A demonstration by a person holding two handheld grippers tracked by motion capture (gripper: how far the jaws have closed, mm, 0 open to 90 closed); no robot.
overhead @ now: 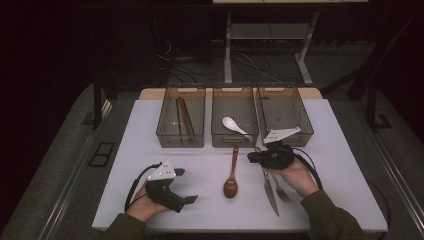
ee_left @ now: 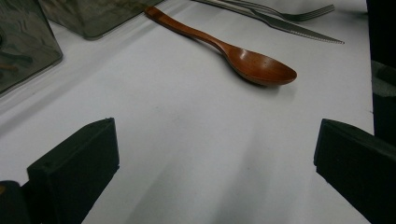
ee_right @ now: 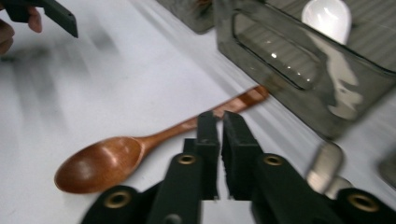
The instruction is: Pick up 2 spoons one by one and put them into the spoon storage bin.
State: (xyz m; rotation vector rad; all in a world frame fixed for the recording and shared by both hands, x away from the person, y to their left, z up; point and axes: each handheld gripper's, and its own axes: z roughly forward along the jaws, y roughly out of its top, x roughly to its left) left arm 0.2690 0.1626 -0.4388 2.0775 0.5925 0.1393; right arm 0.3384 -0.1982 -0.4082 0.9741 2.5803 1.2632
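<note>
A brown wooden spoon (overhead: 231,176) lies on the white table (overhead: 150,150), bowl toward the person. My left gripper (overhead: 186,185) rests low at the front left, open wide, pointing right at the spoon. In the left gripper view the spoon (ee_left: 243,58) lies well beyond the spread jaws of my left gripper (ee_left: 215,154), nothing between them. My right gripper (overhead: 251,158) hovers just right of the spoon's handle, shut and empty. In the right gripper view my right gripper (ee_right: 219,120) has its tips just above the spoon (ee_right: 116,161) handle.
Three clear bins stand at the back: the left bin (overhead: 181,137) holds chopsticks (overhead: 184,116), the middle bin (overhead: 234,140) a white spoon (overhead: 234,125), the right bin (overhead: 285,100) nothing visible. A knife (overhead: 270,192) and fork (overhead: 282,192) lie under the right hand.
</note>
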